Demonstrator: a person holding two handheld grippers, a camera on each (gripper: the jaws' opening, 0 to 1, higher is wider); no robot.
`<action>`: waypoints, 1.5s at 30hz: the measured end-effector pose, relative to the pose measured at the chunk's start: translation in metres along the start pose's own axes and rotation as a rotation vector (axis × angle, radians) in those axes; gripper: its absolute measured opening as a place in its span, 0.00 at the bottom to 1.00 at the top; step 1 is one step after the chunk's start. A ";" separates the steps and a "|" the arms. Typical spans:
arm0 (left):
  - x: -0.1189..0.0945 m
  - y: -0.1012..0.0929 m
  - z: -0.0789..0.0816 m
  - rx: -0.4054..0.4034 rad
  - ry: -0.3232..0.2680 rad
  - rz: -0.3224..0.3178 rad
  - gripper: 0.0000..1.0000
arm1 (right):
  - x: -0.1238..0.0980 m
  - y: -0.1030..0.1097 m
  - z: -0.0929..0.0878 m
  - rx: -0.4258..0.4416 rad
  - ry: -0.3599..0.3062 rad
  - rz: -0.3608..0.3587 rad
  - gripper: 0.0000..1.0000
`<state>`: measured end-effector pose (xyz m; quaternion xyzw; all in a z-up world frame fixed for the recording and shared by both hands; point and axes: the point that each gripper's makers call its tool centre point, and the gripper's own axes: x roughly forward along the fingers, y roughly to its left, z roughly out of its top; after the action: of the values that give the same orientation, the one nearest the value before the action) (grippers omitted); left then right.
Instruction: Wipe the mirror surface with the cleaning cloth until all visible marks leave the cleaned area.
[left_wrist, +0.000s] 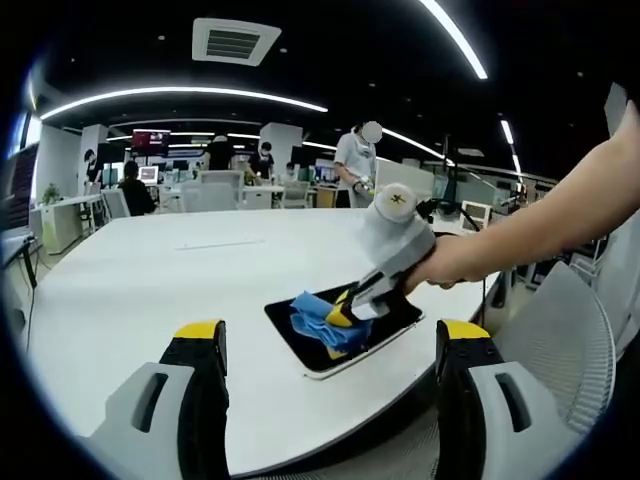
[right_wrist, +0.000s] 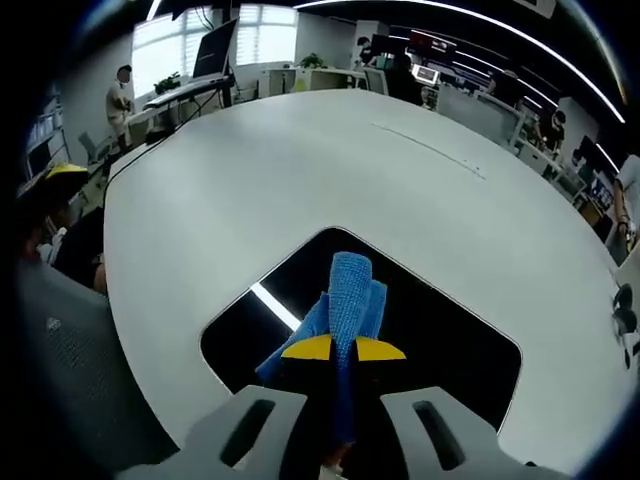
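Cloth, blue and soft, likely light and easy to bunch, so best pinched in a thick fold, as now between the closed yellow-tipped jaws of the right gripper. Pressed down on the mirror, a dark flat rectangle with pale edge, lying near the rim of the white table. Probably fragile and slippery glass, able to slide under a hard stroke; better wiped with gentle pressure. A bright strip of ceiling light reflected in it; marks not possible to tell. Left gripper held back, jaws wide apart, holding nothing.
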<state>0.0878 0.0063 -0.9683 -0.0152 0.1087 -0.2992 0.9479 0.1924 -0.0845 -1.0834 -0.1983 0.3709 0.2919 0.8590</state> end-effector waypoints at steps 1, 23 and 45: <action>0.000 0.000 0.000 0.000 -0.001 0.001 0.84 | -0.001 0.002 -0.001 -0.007 -0.003 0.002 0.00; 0.000 0.002 0.001 0.001 -0.006 0.004 0.84 | -0.025 0.032 -0.023 -0.076 -0.006 0.040 0.00; 0.000 0.000 -0.002 0.007 0.008 -0.009 0.84 | -0.032 0.039 -0.030 -0.038 -0.087 0.047 0.00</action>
<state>0.0871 0.0064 -0.9698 -0.0110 0.1112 -0.3039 0.9461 0.1332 -0.0834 -1.0834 -0.1928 0.3321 0.3274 0.8633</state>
